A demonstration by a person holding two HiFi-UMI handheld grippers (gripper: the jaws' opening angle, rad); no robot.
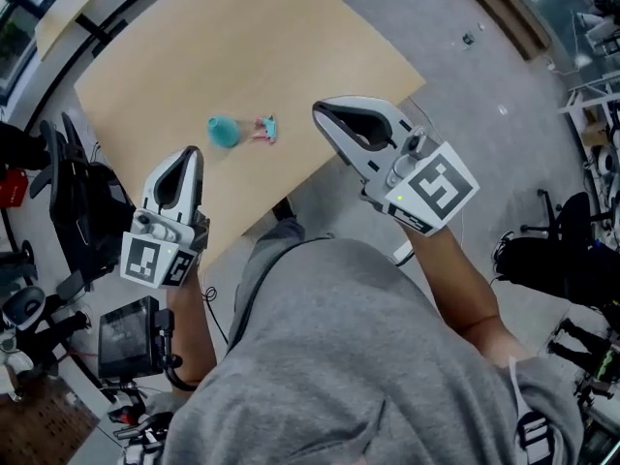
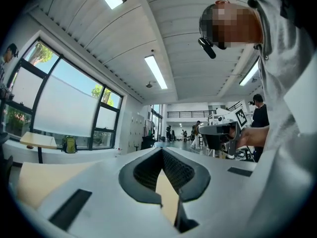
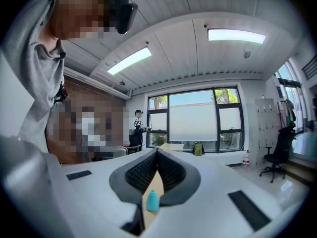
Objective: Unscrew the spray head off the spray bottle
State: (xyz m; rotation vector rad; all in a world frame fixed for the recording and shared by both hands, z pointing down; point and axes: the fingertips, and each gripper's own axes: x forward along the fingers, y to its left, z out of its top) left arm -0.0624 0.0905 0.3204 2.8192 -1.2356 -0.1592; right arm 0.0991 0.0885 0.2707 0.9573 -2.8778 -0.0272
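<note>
Item 1. Grey sleeve and shoulder (image 1: pixel 368 356) of the person, nearest the head camera, filling the lower frame.

Item 2. Left gripper (image 1: pixel 191 151): fingers clenched together with nothing between them. It is held level and clear of the desk, above its near edge.

Item 3. Right gripper (image 1: pixel 318 112): fingers likewise clenched and empty. It is held level off the desk's near right edge.

Item 4. Desk (image 1: pixel 242 27): pale wood top carrying only the two task pieces.

Item 5. Spray bottle (image 1: pixel 224 131): teal, out on the desk beyond both grippers. In the right gripper view it shows through the slot below the closed fingers, standing upright with a narrow bare neck.

Item 6. Spray head (image 1: pixel 263 129): pink and teal, lying on the desk just beside the bottle on its right. It reads as already parted from the neck, though contact between the two cannot be settled.

Relation of note: bottle and head sit side by side across the desk, between the lines of the two grippers. The bottle is on the left gripper's side and the head on the right's. Neither gripper touches either piece. Any further grasp would need the fingers released first, then lowered forward.
</note>
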